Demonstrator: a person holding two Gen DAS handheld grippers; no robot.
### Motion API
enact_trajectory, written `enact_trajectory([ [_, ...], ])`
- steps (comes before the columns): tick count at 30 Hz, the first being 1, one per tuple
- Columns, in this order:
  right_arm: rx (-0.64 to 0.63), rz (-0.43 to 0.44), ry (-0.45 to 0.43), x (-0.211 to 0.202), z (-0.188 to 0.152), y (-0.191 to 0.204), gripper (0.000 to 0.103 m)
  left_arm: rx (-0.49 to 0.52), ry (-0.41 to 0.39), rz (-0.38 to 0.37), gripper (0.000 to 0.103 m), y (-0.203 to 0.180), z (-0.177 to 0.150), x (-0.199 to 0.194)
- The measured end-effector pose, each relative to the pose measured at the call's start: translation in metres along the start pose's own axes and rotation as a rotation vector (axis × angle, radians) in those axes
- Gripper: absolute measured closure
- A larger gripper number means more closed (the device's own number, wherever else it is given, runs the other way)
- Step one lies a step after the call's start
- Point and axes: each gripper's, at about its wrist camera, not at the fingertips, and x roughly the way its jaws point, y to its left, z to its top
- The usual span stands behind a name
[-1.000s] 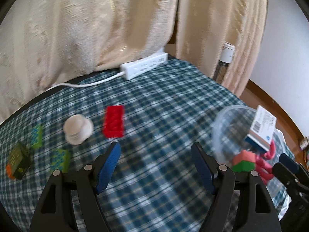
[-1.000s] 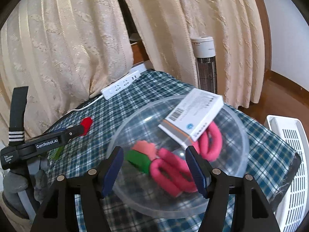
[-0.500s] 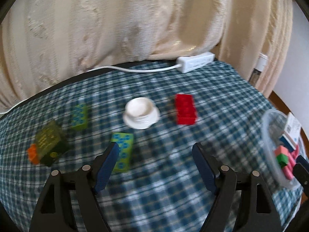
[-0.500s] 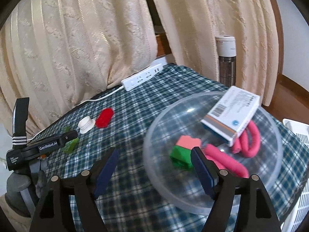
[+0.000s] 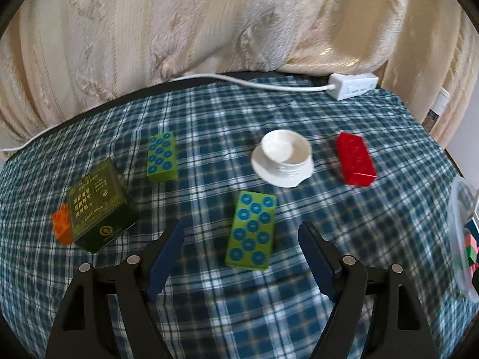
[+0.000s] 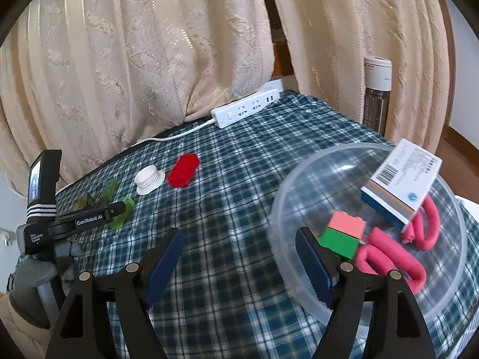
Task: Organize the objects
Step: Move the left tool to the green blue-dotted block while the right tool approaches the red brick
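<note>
1. The left gripper (image 5: 241,257) has swung away from the clear bowl (image 5: 459,209), which has slid from the lower right of its view to the far right edge; its fingers (image 5: 166,255) stand spread and empty, much as a second ago.
2. A green block with blue dots (image 5: 252,230), at the far left edge before, now lies just ahead of and between those fingers, untouched.
3. The right gripper (image 6: 239,263) has drawn off the bowl (image 6: 299,197); its view now has the bowl at lower right instead of centre. Its fingers (image 6: 314,264), which have just been opening, stand spread with only cloth between them.
4. In the bowl lie a white carton (image 6: 402,179), pink loops (image 6: 389,260) and a pink-and-green block (image 6: 344,234).
5. The counter (image 5: 209,305) wears a blue-green plaid cloth. Across the middle of the left view sit a second green block (image 5: 162,157), a white cup (image 5: 283,157), a red brick (image 5: 355,159), a dark green box (image 5: 100,206) and an orange brick (image 5: 62,223).
6. Cream curtains (image 5: 209,24) fill the upper frame; a white power strip (image 5: 353,86) lies at the counter's far edge, upper right.
</note>
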Motion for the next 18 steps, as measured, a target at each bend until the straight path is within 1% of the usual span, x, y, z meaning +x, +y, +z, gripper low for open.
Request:
enact_trajectory([
  [7,-0.045,0.011,0.021,0.018,0.007,0.018,0.023,0.006,0.013,0.025,0.024,0.004,-0.001,0.011],
  [9,-0.055,0.018,0.030,0.023,0.010,0.022,0.023,0.017,0.016,0.027,0.026,0.003,-0.002,0.014],
  [10,-0.055,0.023,0.037,0.026,0.011,0.024,0.023,0.023,0.018,0.029,0.030,0.002,-0.003,0.015],
  [11,-0.056,0.028,0.042,0.029,0.012,0.026,0.023,0.028,0.022,0.030,0.038,0.001,-0.004,0.017],
  [12,-0.058,0.029,0.045,0.032,0.014,0.028,0.023,0.027,0.020,0.021,0.040,0.001,-0.004,0.018],
  [14,-0.068,0.024,0.050,0.038,0.017,0.033,0.023,0.023,0.018,0.003,0.055,0.002,-0.004,0.017],
  [15,-0.073,0.025,0.052,0.040,0.019,0.035,0.023,0.026,0.016,-0.007,0.060,0.001,-0.004,0.017],
  [16,-0.078,0.027,0.057,0.044,0.020,0.037,0.023,0.029,0.015,-0.011,0.067,0.001,-0.004,0.016],
  [17,-0.080,0.028,0.061,0.047,0.022,0.039,0.023,0.031,0.014,-0.013,0.071,0.000,-0.004,0.016],
  [18,-0.083,0.028,0.066,0.050,0.024,0.041,0.023,0.032,0.014,-0.018,0.072,0.000,-0.004,0.016],
])
